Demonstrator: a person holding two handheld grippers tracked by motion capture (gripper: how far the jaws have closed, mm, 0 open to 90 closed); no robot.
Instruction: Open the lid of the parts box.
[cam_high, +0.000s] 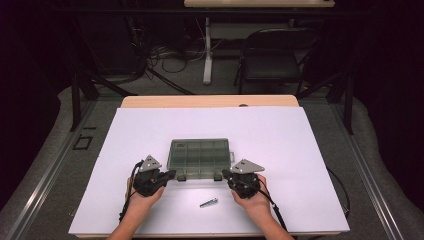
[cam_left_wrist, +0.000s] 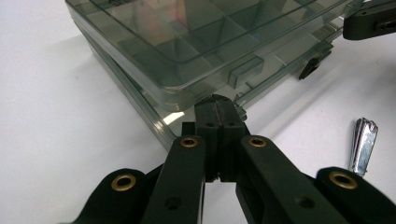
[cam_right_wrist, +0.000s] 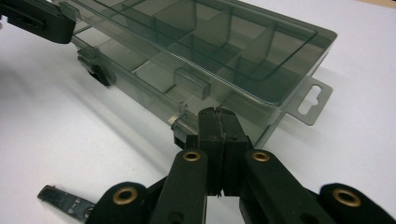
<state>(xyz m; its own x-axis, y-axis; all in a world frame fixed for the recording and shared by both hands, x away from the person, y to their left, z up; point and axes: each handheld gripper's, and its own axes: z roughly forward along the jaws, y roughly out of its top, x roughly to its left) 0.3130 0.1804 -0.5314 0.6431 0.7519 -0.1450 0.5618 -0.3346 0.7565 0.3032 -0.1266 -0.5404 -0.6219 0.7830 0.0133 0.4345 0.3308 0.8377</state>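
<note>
A shallow, smoke-grey transparent plastic organiser box (cam_high: 200, 158) with a lid and a grid of divided compartments lies near the middle of a white sheet-covered table (cam_high: 300, 150), its long front edge facing the person. In the high view its compartments look bare, though the tinted lid makes that hard to confirm. The left gripper (cam_left_wrist: 216, 103) has its black jaws pressed flat together with nothing between them, their tips against the box's front left corner; whether they sit on a latch cannot be told, since the jaws hide that spot. The right gripper (cam_right_wrist: 217, 116) is likewise closed tight on nothing, its tips at the front right corner beside a small clasp. A flat hang tab with a slot (cam_right_wrist: 312, 101) juts from the box's right end. A small silver metal nail clipper (cam_high: 209, 202) lies on the sheet between the two hands, apart from the box; the right gripper view cuts it off at the lower edge. No writing or brand is legible on the box or clipper.
</note>
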